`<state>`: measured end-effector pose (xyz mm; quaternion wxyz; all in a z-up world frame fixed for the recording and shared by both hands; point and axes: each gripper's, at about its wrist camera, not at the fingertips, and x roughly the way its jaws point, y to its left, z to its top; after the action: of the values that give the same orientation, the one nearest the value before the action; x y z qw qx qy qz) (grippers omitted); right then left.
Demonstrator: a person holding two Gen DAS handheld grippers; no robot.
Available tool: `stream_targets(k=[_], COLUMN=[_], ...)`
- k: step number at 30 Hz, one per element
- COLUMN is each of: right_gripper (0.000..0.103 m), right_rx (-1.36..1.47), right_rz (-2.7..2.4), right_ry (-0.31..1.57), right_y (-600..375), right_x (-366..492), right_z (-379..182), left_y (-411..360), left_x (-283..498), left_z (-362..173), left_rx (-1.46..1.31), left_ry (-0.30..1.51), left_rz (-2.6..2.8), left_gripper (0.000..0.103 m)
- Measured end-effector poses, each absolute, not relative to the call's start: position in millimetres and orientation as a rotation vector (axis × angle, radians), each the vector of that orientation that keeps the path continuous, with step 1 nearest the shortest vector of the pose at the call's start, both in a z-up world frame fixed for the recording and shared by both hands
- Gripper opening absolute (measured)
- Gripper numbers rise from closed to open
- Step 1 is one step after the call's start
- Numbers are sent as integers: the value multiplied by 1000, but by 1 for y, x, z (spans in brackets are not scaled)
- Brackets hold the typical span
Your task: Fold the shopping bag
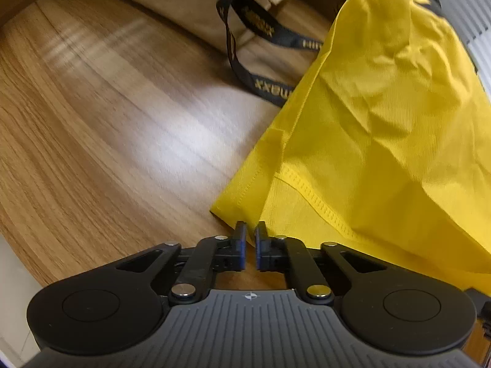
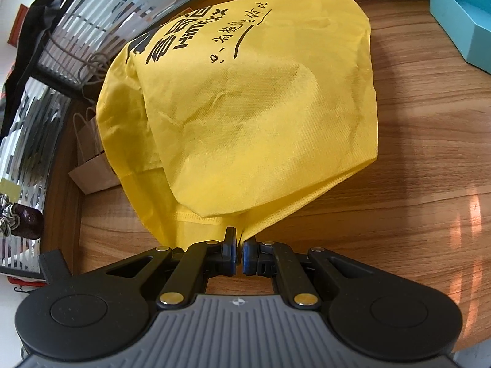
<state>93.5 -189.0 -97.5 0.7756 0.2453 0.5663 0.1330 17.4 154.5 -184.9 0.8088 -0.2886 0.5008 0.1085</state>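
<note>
Ahead of the clenched left gripper [image 1: 250,230], perhaps pinching nothing, a tan bag with black straps [image 1: 245,46] lies; the right gripper [image 2: 240,239] grips the crumpled yellow fabric shopping bag [image 2: 251,107], a turquoise box [image 2: 460,15] far right.

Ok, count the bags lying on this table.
3: a yellow bag pinched by both tools, a beige bag with black straps behind it, a brown paper bag beside it. Others may be hidden.

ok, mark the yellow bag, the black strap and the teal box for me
yellow bag [image 2: 245,116]: right wrist view, middle of the folded-over panel.
black strap [image 1: 260,84]: left wrist view, lower run bearing gold lettering.
teal box [image 2: 451,15]: right wrist view, outer side wall.
</note>
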Motion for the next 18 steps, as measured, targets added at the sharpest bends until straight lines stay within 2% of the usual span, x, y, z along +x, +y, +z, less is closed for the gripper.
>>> stream_targets(k=[18], right_gripper=[2], right_rx=[634], right_rz=[172], right_ry=[1149], right_y=[-223], right_x=[96], right_z=[-85], left_y=[164], left_x=[15], left_z=[-127], left_rx=[-357], left_ry=[856], left_rz=[21], left_gripper=[1])
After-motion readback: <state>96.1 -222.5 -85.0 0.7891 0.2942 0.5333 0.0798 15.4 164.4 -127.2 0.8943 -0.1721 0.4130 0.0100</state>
